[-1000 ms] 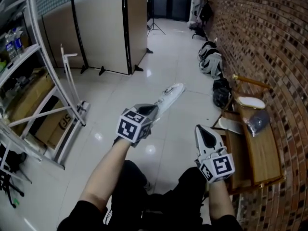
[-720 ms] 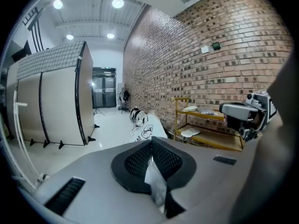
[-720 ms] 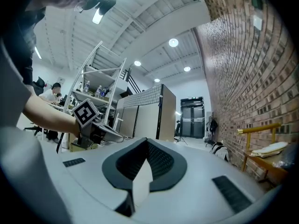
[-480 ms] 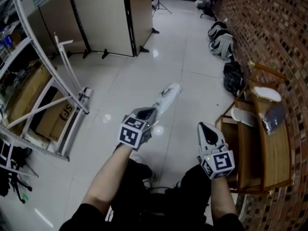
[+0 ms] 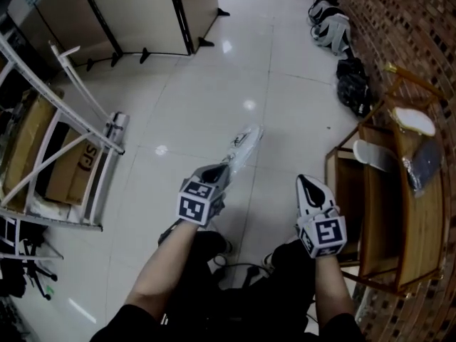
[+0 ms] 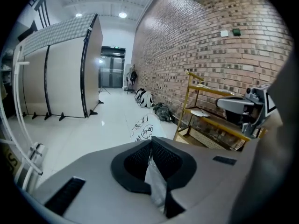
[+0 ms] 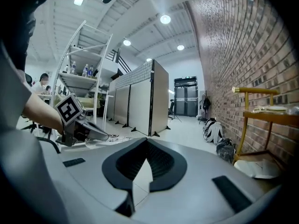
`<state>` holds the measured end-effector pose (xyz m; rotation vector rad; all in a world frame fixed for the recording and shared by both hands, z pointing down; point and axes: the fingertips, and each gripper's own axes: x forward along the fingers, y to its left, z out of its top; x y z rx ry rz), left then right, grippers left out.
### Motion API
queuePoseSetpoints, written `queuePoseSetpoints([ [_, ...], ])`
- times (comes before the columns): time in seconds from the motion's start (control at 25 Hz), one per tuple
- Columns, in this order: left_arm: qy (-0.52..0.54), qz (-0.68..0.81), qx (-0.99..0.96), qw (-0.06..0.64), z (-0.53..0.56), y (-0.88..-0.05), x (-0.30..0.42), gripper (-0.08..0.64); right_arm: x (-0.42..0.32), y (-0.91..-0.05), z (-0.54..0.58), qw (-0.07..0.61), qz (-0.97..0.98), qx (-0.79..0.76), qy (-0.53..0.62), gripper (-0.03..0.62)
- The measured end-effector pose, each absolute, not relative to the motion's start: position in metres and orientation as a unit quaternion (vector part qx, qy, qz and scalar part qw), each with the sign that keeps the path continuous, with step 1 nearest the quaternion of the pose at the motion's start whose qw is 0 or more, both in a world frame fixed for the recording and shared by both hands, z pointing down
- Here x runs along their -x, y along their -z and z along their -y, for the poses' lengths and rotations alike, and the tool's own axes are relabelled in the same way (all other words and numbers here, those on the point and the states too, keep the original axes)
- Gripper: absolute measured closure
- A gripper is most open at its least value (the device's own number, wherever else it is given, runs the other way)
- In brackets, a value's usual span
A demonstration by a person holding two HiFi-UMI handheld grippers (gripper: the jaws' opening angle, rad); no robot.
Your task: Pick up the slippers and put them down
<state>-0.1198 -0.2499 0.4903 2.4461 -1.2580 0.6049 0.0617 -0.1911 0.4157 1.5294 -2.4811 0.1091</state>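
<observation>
A white slipper in a clear plastic wrap sticks out forward from my left gripper, which is shut on the wrap's near end. In the left gripper view the crumpled plastic is pinched between the jaws and the printed slipper hangs beyond them over the floor. My right gripper hovers beside it to the right, jaws together with nothing in them. More white slippers lie on the wooden shelf: one on top and one on the lower level.
Brick wall runs along the right, with bags and a black sack at its foot. A metal rack and a cardboard box stand at left, partition panels behind. The person's legs are below.
Both grippers have sunk toward the floor, and the head view has tilted further down. The wrapped slipper has stayed in the left gripper throughout.
</observation>
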Motion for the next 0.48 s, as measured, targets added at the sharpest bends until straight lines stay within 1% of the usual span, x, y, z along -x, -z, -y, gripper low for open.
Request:
queuePoseSetpoints([
  [0.24, -0.23, 0.441, -0.846, 0.193, 0.263, -0.558, 0.118, 0.557, -0.074, -0.471, 0.214, 0.137, 0.833, -0.53, -0.075, 0.583],
  [0.36, -0.24, 0.441, -0.843, 0.195, 0.274, -0.593, 0.112, 0.557, -0.084, -0.502, 0.231, 0.146, 0.828, -0.534, -0.09, 0.583],
  [0.48, -0.263, 0.433, -0.841, 0.192, 0.28, -0.628, 0.098, 0.557, -0.087, -0.536, 0.25, 0.16, 0.843, -0.505, -0.091, 0.583],
])
